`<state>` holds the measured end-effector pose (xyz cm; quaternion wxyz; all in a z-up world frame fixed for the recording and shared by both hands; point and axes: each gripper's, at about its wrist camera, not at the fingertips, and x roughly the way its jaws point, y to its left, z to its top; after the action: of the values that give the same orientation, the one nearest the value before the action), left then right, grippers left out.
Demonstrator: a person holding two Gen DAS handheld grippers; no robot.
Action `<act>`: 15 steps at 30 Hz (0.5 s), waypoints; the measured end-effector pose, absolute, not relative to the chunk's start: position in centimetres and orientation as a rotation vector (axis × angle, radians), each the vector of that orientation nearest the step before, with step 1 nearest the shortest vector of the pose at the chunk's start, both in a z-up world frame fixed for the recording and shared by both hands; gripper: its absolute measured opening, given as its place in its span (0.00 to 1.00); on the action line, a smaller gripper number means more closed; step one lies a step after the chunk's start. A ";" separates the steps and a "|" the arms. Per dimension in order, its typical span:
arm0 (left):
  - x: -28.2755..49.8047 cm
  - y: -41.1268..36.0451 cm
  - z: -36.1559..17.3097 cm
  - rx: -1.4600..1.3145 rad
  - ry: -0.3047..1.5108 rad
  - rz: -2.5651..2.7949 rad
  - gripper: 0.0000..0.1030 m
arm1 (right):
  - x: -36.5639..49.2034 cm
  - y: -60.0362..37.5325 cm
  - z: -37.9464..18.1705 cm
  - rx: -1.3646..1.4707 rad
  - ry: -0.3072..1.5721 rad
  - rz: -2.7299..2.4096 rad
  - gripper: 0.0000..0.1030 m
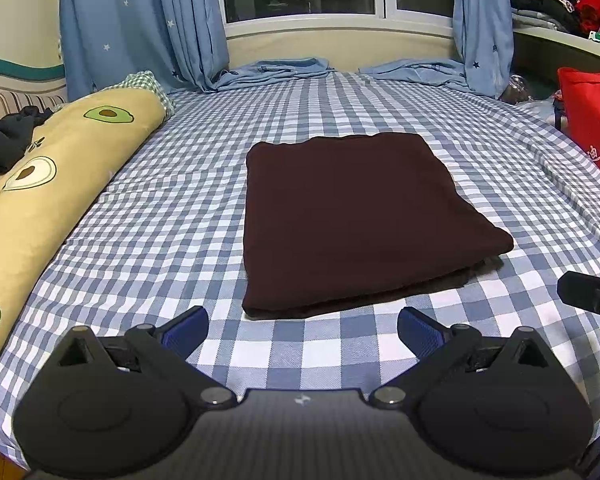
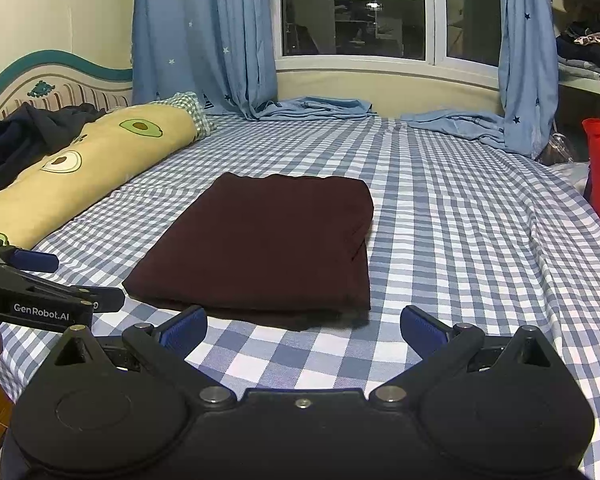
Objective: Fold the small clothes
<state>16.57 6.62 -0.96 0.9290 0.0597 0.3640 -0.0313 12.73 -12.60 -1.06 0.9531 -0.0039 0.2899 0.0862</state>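
Note:
A dark maroon garment (image 1: 352,220) lies folded into a flat rectangle on the blue-and-white checked bed sheet (image 1: 160,220). My left gripper (image 1: 302,326) hovers just short of its near edge, open, nothing between the blue pads. In the right wrist view the same garment (image 2: 268,240) sits ahead and slightly left. My right gripper (image 2: 303,326) is open and empty, a little back from the near edge. The left gripper (image 2: 40,284) shows at the left edge of the right wrist view, and part of the right gripper (image 1: 592,298) at the right edge of the left one.
A long yellow avocado-print pillow (image 1: 48,184) lies along the left side with dark clothes (image 1: 0,140) piled behind it. Blue curtains (image 1: 140,20) and light blue cloth (image 1: 276,70) lie at the far end under the window. A red bag (image 1: 592,120) stands at right.

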 end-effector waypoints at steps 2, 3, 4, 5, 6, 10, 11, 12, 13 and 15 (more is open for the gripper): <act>16.6 6.6 -0.9 0.122 0.745 -0.066 0.99 | 12.7 -12.7 -1.1 -0.009 0.589 0.175 0.99; 16.6 6.5 -0.9 0.123 0.743 -0.066 0.99 | 12.7 -12.7 -1.0 -0.010 0.587 0.175 0.99; 16.5 6.5 -0.8 0.124 0.741 -0.067 0.99 | 12.7 -12.7 -1.1 -0.011 0.586 0.175 0.99; 16.5 6.5 -0.8 0.125 0.740 -0.067 0.99 | 12.7 -12.7 -1.0 -0.012 0.584 0.175 0.99; 16.5 6.4 -0.8 0.128 0.738 -0.067 0.99 | 12.7 -12.7 -1.0 -0.012 0.583 0.176 0.99; 16.5 6.2 -0.8 0.139 0.736 -0.070 0.99 | 12.7 -12.7 -1.0 -0.013 0.587 0.179 0.99; 16.5 6.2 -0.7 0.139 0.735 -0.070 0.99 | 12.7 -12.7 -1.0 -0.013 0.588 0.180 0.99; 16.5 6.2 -0.7 0.137 0.733 -0.070 0.99 | 12.7 -12.6 -1.1 -0.015 0.589 0.181 0.99; 16.5 6.2 -0.7 0.138 0.733 -0.072 0.99 | 12.7 -12.5 -1.0 -0.017 0.589 0.181 0.99; 16.4 6.2 -0.8 0.151 0.722 -0.069 0.99 | 12.7 -12.5 -1.1 -0.014 0.589 0.180 0.99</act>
<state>16.38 6.15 -0.76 0.9322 0.0739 0.3526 -0.0339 12.72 -12.53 -1.05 0.9530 -0.0067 0.2897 0.0885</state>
